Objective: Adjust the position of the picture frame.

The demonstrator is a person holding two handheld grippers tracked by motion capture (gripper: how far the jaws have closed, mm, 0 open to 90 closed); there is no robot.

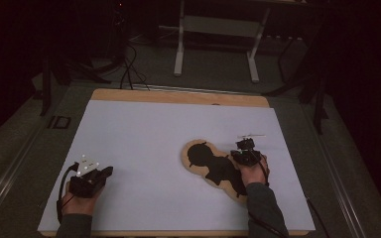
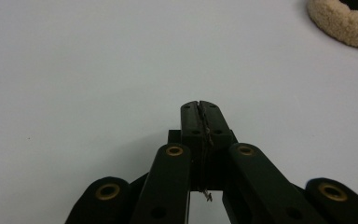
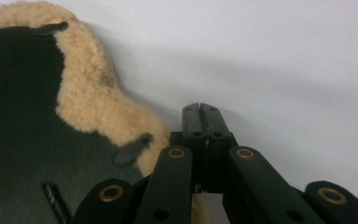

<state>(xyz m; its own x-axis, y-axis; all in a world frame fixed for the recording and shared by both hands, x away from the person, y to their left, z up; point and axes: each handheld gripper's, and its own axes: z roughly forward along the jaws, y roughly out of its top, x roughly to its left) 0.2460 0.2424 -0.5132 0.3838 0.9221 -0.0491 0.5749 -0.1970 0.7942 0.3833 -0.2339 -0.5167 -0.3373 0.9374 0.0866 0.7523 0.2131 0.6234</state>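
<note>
Two grippers are on the white table cover [image 1: 144,144], and both are clenched with nothing between the jaws. The left gripper [image 1: 104,172] rests low at the near left, well apart from the work; its own view shows the two black jaws pressed flat together over bare white surface, with just a curl of fleece at the far upper right. The right gripper [image 1: 248,144] is over at the fleece-edged black piece [image 1: 213,166], a lobed shape, dark in the middle with a tan woolly border, lying flat right of centre. In the right gripper view the shut jaws sit just beside that tan fleece edge [image 3: 93,107], above the white cover, not on the fabric. So the step in hand looks like the approach: the right hand lines up on the rim nearest it, no grasp yet. The next move probably calls for the jaws to part, slide over the fleece border and pinch it, while the left comes across to take another edge.
</note>
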